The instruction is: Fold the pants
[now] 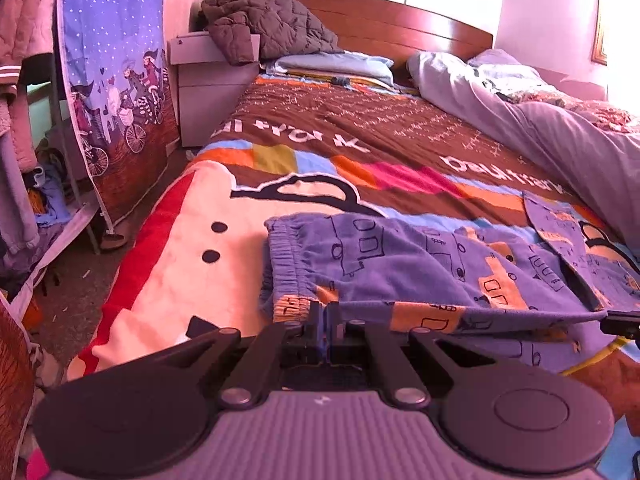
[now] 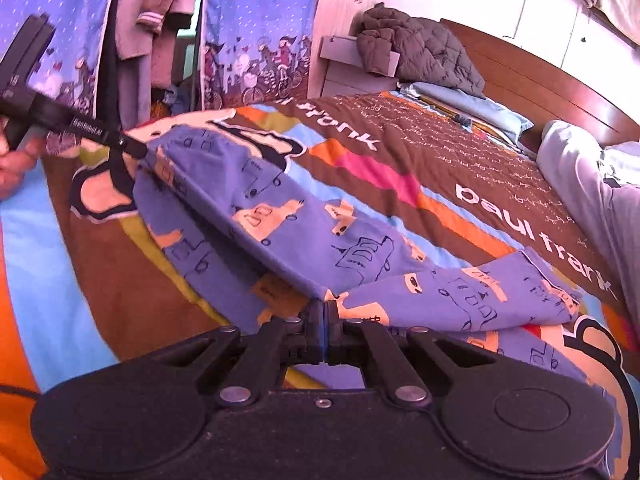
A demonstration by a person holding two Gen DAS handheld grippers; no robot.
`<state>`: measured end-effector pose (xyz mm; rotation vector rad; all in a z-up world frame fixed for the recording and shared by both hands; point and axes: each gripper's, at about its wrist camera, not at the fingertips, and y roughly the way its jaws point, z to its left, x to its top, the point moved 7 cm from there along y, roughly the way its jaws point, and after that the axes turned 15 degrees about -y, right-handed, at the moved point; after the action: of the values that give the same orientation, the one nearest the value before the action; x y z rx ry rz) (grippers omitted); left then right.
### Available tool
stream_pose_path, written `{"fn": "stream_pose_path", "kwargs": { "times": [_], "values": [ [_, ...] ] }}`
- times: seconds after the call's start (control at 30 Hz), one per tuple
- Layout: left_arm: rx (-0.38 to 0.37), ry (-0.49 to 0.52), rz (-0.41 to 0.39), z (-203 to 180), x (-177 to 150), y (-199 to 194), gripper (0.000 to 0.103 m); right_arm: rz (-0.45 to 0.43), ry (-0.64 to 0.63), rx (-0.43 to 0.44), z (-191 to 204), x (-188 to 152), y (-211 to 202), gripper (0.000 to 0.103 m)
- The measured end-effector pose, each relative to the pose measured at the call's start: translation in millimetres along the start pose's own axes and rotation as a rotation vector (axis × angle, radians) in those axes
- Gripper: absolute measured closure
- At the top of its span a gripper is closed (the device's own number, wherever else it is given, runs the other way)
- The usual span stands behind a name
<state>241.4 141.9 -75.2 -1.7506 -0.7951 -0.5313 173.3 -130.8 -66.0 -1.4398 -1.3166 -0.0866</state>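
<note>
Pants (image 1: 420,264), one pair, pinched by two tools: left tool (image 1: 326,312), right tool (image 2: 325,312).

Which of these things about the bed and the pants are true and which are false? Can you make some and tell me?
1. Both grippers are shut on the blue pants. True: the left gripper and the right gripper each pinch an edge of the cloth.
2. The pants are plain white. False: they are blue with orange and outlined vehicles printed on them.
3. A quilted brown jacket is heaped near the wooden headboard. True.
4. The pants lie on the floor. False: they lie on the colourful bedspread.
5. The pants are folded into a small neat square. False: they are spread out long.
</note>
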Motion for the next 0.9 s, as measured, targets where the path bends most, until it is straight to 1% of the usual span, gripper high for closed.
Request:
{"fn": "stream_pose_path", "kwargs": {
  "times": [0.13,0.2,0.27,0.3,0.33,0.37,0.4,0.43,0.47,0.5,0.53,0.57,0.6,0.63,0.67,0.7,0.77,0.83,0.9],
  "values": [
    [-0.002,0.026,0.033,0.2,-3.4,0.9,0.102,0.044,-0.025,0.009,10.1,-6.2,5.1,0.103],
    [-0.007,0.026,0.043,1.4,-3.6,0.7,0.097,0.08,-0.053,0.024,15.0,-11.8,9.7,0.103],
    [-0.016,0.015,0.046,2.9,-3.2,0.2,0.086,0.105,-0.066,0.028,19.1,-18.1,15.3,0.103],
    [-0.027,0.009,0.046,3.7,-3.0,-0.7,0.077,0.114,-0.065,0.023,19.3,-19.0,16.7,0.102],
    [-0.028,0.005,0.039,4.3,-2.2,-2.2,0.062,0.119,-0.057,0.014,17.7,-18.7,16.5,0.093],
    [-0.014,0.004,0.025,5.3,-0.8,-4.1,0.054,0.116,-0.044,0.009,15.7,-19.1,15.9,0.087],
    [-0.005,0.003,0.011,6.5,-0.3,-6.7,0.047,0.115,-0.019,0.003,12.3,-20.4,13.9,0.075],
    [-0.001,0.002,-0.003,6.4,0.7,-9.6,0.045,0.117,0.01,0.001,8.8,-22.1,11.7,0.066],
    [-0.001,0.004,-0.012,5.5,1.7,-12.6,0.044,0.118,0.04,-0.003,5.2,-24.4,8.9,0.061],
    [-0.001,0.01,-0.022,3.6,2.3,-16.3,0.04,0.117,0.073,-0.009,1.1,-28.1,5.1,0.05],
    [0.001,0.018,-0.036,1.1,2.2,-19.9,0.033,0.115,0.105,-0.017,-3.1,-31.0,0.8,0.034],
    [0.002,0.029,-0.054,-3.1,1.4,-23.9,0.029,0.115,0.133,-0.031,-7.0,-34.0,-4.2,0.027],
    [0.002,0.048,-0.076,-9.6,-0.8,-28.8,0.02,0.113,0.157,-0.049,-10.4,-37.6,-10.9,0.017],
    [0.0,0.067,-0.095,-16.7,-2.7,-33.0,0.01,0.109,0.171,-0.068,-13.7,-40.1,-17.1,0.011],
    [-0.006,0.093,-0.125,-26.8,-5.9,-38.4,0.006,0.106,0.173,-0.097,-17.1,-43.8,-24.5,0.008],
    [-0.013,0.116,-0.156,-37.5,-9.1,-43.5,0.002,0.107,0.162,-0.14,-20.4,-48.2,-32.6,0.002],
    [-0.035,0.164,-0.2,-62.6,-15.8,-50.1,0.0,0.11,0.118,-0.239,-26.0,-57.8,-47.0,0.001],
    [-0.066,0.201,-0.212,-90.6,-24.3,-51.5,0.0,0.127,0.083,-0.302,-33.4,-68.8,-56.8,0.001],
    [-0.094,0.194,-0.195,-115.1,-35.0,-48.7,0.0,0.135,0.092,-0.35,-43.9,-80.7,-69.3,0.001]
  ]
}}
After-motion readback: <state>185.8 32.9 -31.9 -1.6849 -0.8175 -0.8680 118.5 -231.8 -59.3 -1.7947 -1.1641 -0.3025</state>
